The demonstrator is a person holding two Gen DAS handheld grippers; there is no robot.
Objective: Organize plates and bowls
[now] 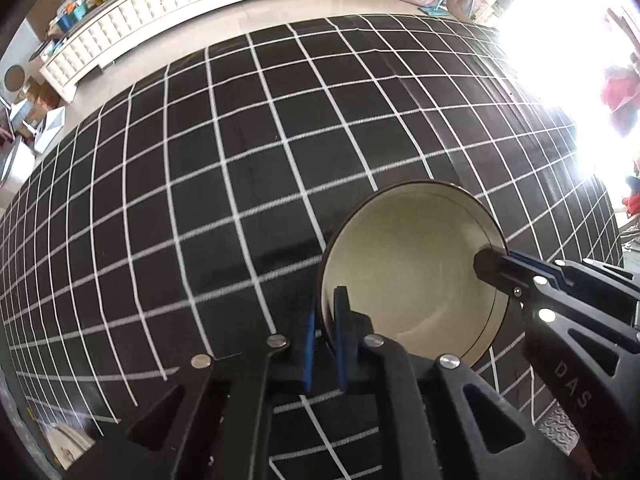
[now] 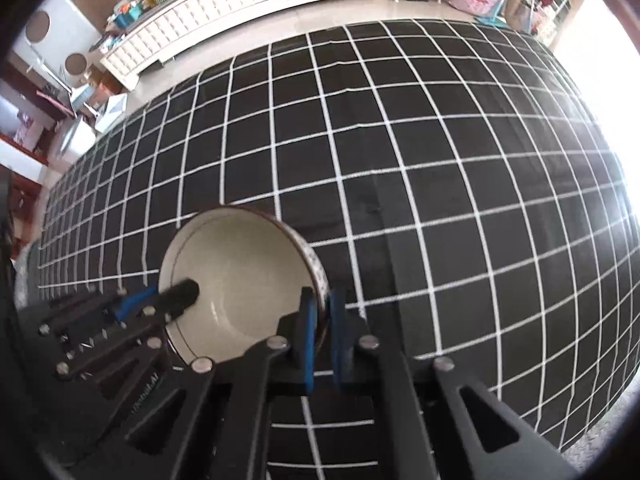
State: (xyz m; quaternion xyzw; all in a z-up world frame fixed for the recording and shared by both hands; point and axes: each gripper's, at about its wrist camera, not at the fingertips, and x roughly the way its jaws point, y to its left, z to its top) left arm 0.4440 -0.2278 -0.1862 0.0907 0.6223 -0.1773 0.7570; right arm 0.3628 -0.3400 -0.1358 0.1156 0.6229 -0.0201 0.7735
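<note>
A cream bowl [image 1: 416, 272] with a dark rim is held above the black checked tablecloth [image 1: 240, 152]. My left gripper [image 1: 325, 320] is shut on the bowl's left rim, one blue pad inside and one outside. My right gripper [image 1: 494, 264] comes in from the right and grips the opposite rim. In the right wrist view the same bowl [image 2: 240, 276] shows a speckled outer wall; my right gripper [image 2: 323, 316] is shut on its right rim, and my left gripper [image 2: 180, 294] holds its left rim. No plates are in view.
The tablecloth [image 2: 440, 160] covers the whole table, with its far edge near a tiled floor. A white tufted cabinet [image 1: 132, 20] and cluttered shelves stand beyond. Bright window glare [image 1: 560, 40] washes out the right side.
</note>
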